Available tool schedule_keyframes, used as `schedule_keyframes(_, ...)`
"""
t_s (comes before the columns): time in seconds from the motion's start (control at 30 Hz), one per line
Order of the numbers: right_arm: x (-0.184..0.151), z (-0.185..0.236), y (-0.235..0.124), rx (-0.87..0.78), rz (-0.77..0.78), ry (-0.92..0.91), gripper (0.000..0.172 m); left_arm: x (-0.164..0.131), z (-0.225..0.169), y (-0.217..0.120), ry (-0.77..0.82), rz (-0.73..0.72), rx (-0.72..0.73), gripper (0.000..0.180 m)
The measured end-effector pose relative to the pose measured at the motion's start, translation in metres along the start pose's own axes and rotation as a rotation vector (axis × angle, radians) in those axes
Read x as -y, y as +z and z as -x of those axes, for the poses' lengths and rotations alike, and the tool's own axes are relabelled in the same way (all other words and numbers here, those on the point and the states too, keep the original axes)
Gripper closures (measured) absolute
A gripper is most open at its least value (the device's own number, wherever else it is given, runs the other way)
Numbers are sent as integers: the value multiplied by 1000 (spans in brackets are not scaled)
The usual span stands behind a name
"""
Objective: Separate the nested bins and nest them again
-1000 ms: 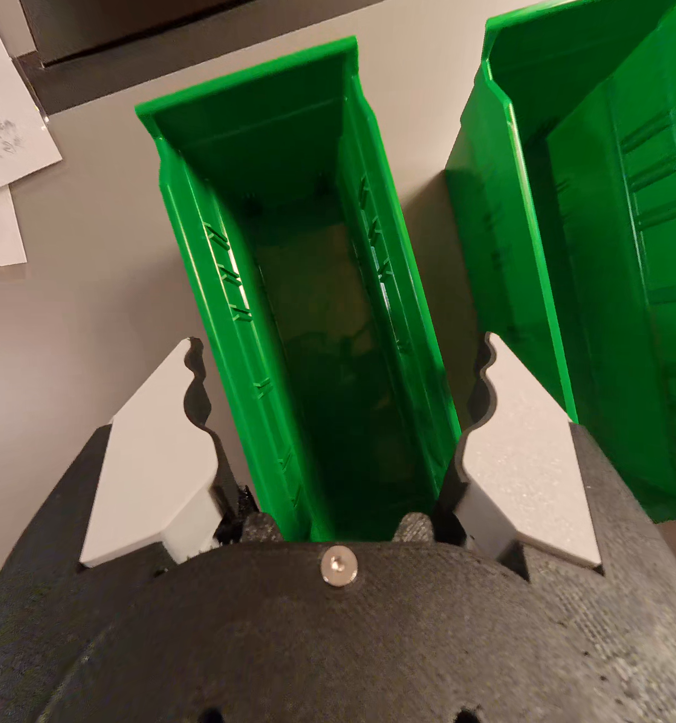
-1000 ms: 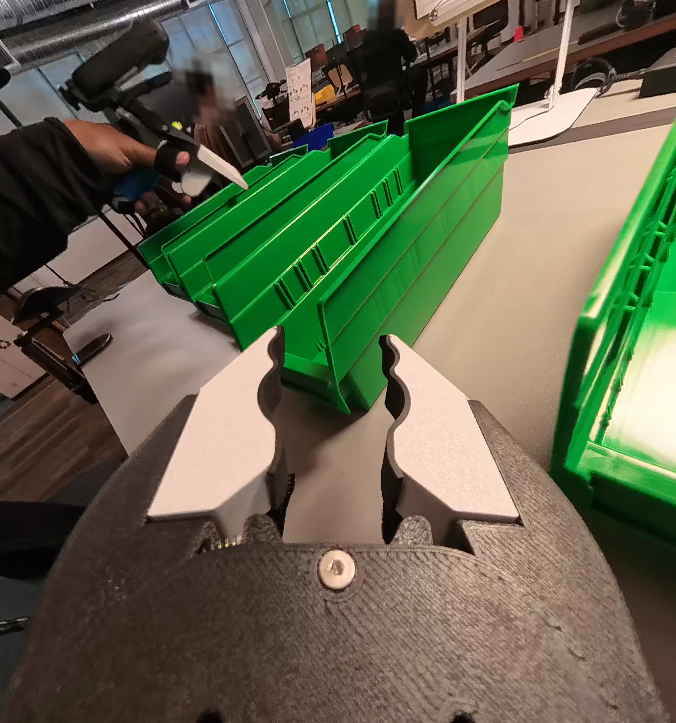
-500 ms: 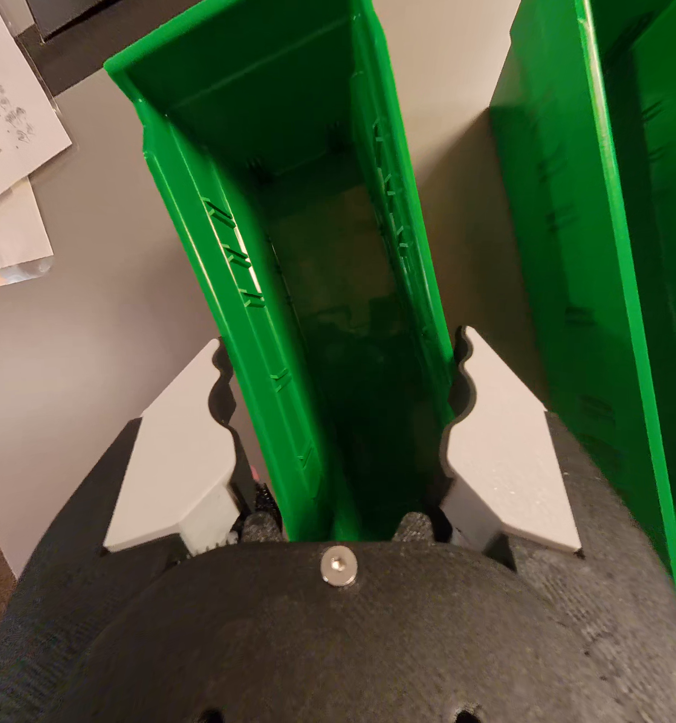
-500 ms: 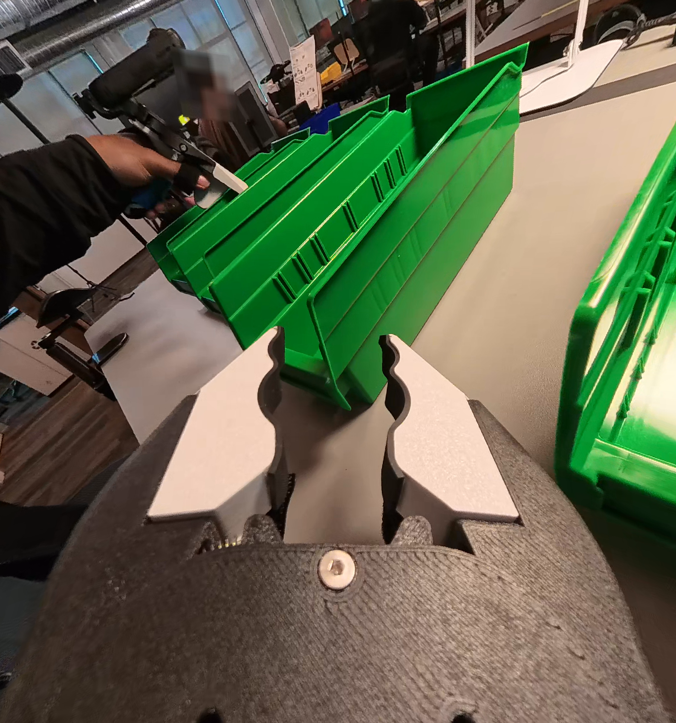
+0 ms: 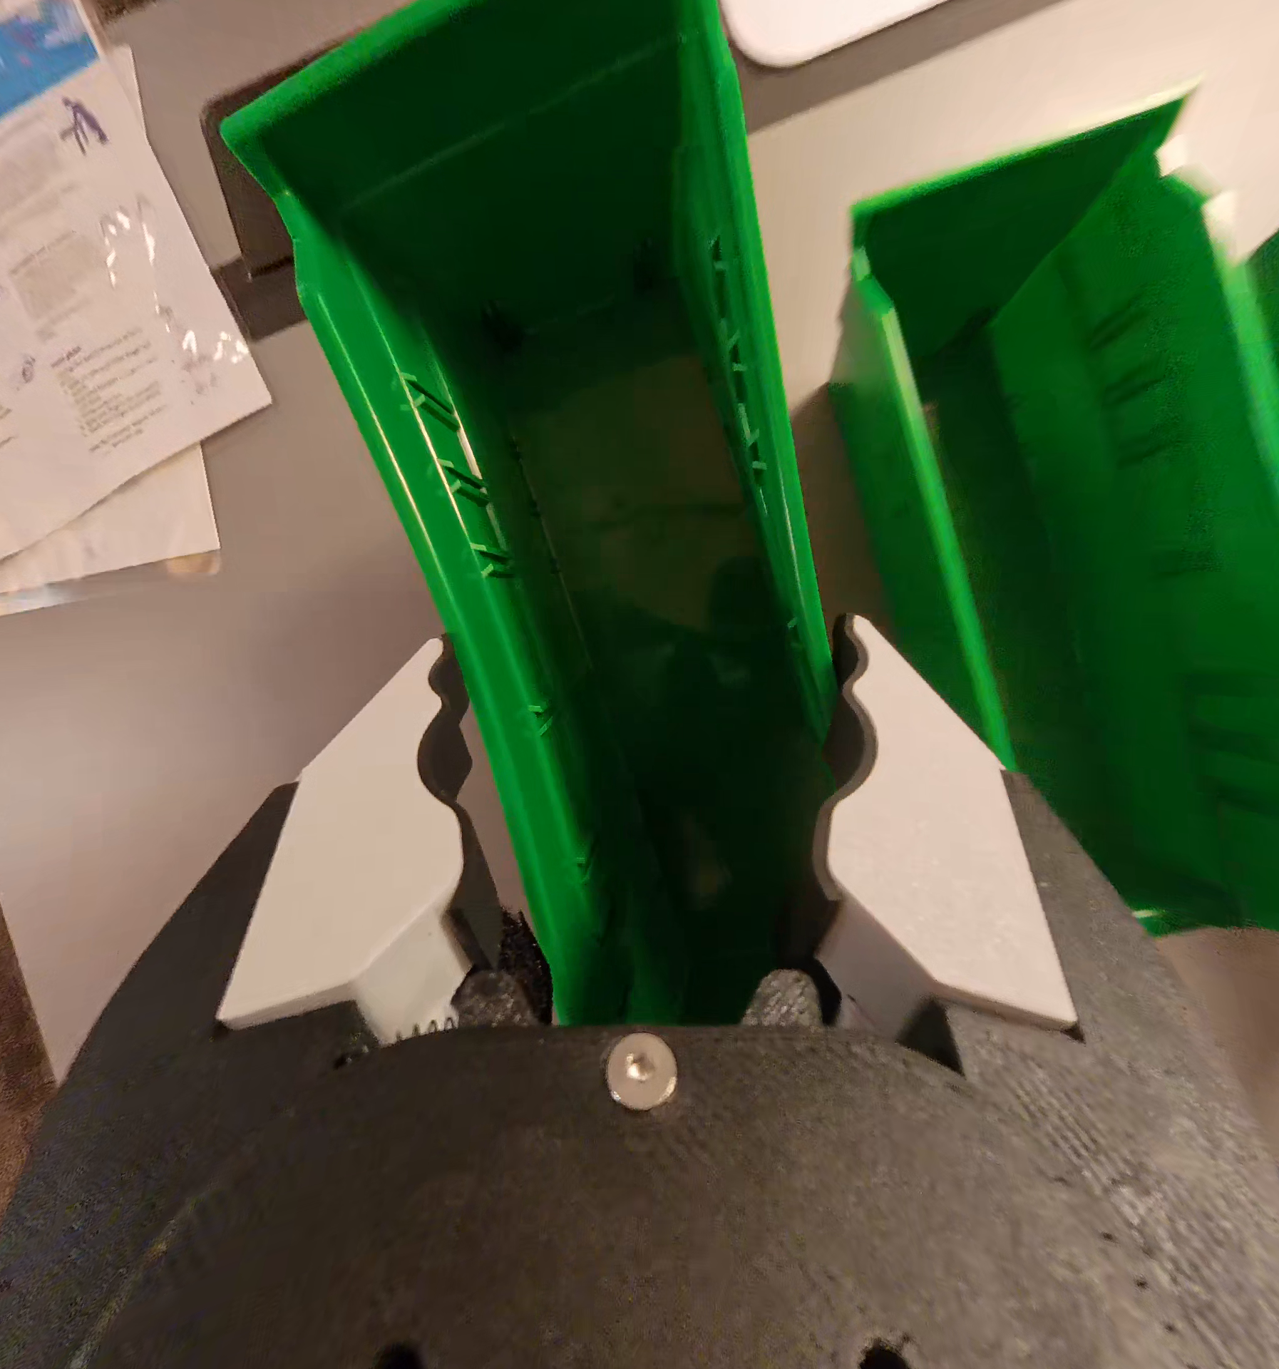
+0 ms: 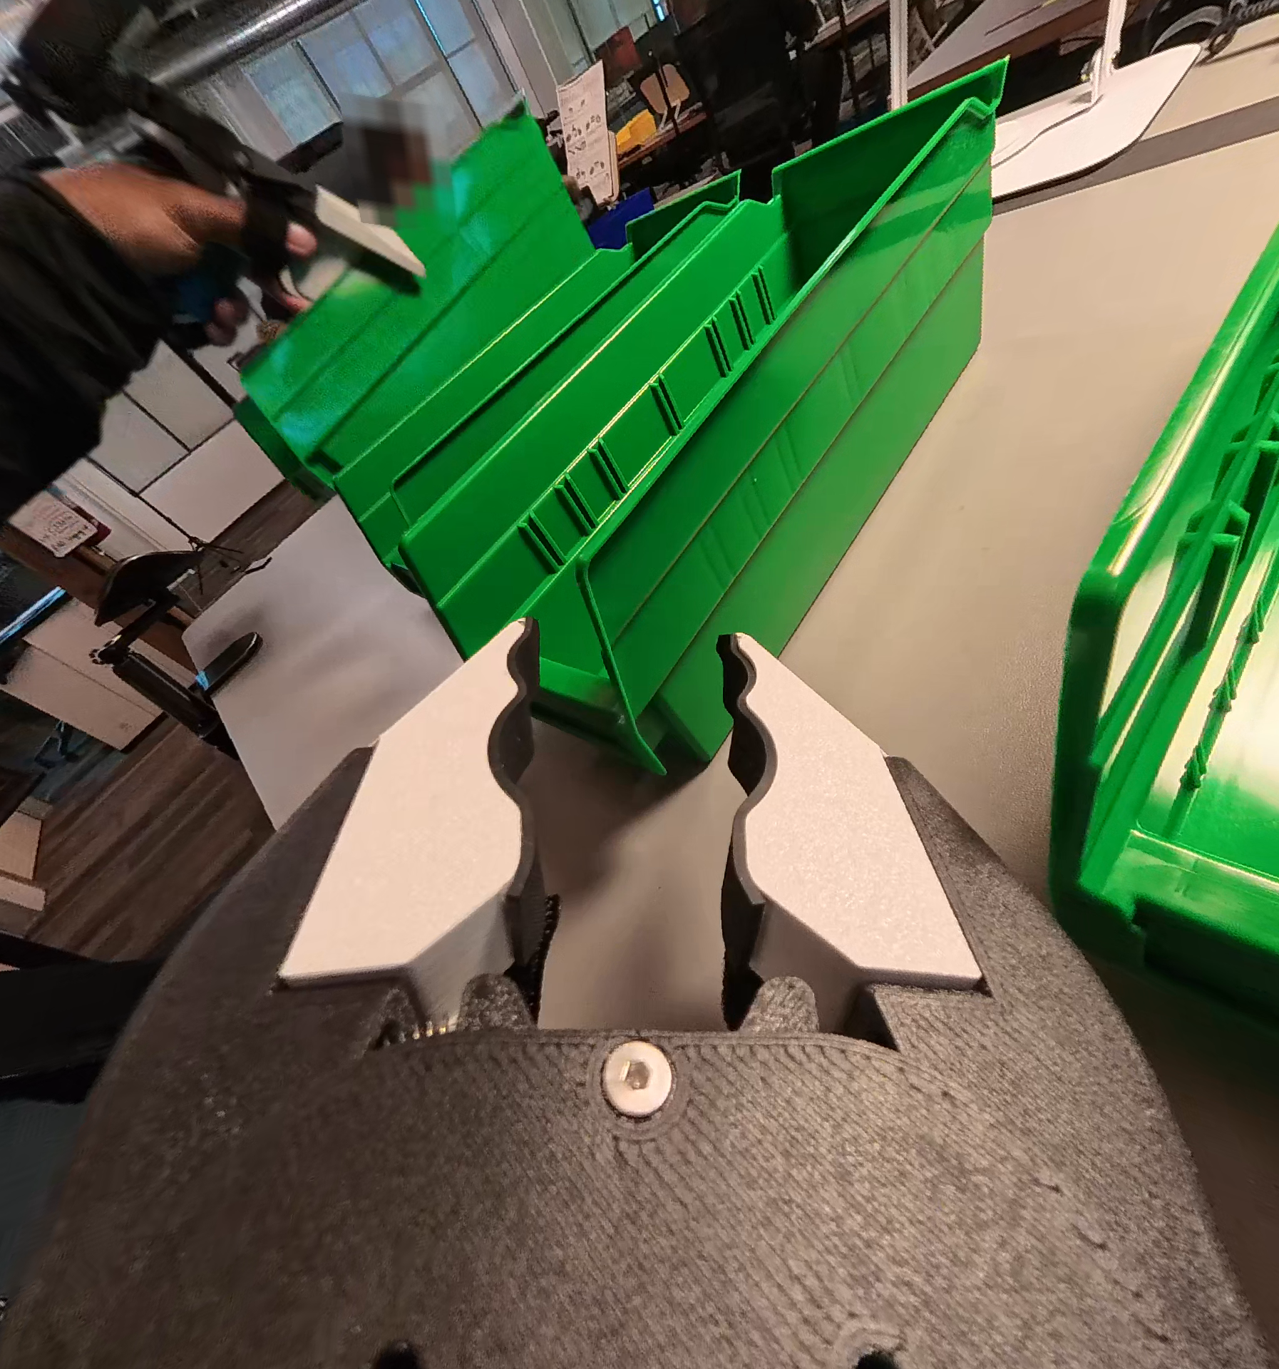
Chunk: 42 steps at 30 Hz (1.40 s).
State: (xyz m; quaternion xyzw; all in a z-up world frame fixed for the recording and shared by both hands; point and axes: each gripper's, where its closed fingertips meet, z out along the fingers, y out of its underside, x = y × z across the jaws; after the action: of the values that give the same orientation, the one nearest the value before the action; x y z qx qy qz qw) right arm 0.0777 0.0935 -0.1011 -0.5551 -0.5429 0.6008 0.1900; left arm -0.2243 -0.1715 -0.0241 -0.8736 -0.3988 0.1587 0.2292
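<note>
In the left wrist view a narrow green bin (image 5: 548, 259) runs away from me between my fingers. My left gripper (image 5: 648, 667) is shut on it, one pad on each long side wall near its end. The right wrist view shows that gripper (image 6: 370, 244) holding this bin (image 6: 466, 222) tilted up above the other bins. The nested green bins (image 6: 770, 444) lie on the grey table (image 6: 992, 481); they also show in the left wrist view (image 5: 1066, 518). My right gripper (image 6: 625, 652) is open and empty, just short of the stack's near corner.
A larger green bin (image 6: 1177, 667) stands to the right of my right gripper. Papers in clear sleeves (image 5: 66, 333) lie left of the held bin. A white stand base (image 6: 1103, 96) sits at the back. The table's edge drops off at the left (image 6: 251, 741).
My left fingers have closed inward until the pads met the narrow bin's side walls. That bin's end has risen above the others. My right gripper has stayed open and barely moved.
</note>
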Motion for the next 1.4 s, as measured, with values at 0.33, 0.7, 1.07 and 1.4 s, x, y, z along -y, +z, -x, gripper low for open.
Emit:
schedule_keyframes(0.33,1,1,-1,7,-6,4,121,52,-92,-71,-2,-95,-240,82)
schedule_keyframes(0.7,1,2,-3,16,-14,6,121,24,-141,-11,-80,-2,-290,79)
schedule_keyframes(1.07,2,3,-3,28,-16,11,121,18,-135,10,-78,3,-146,72)
schedule_keyframes(1.4,1,4,-4,32,-13,13,121,26,-139,28,-49,9,-99,69)
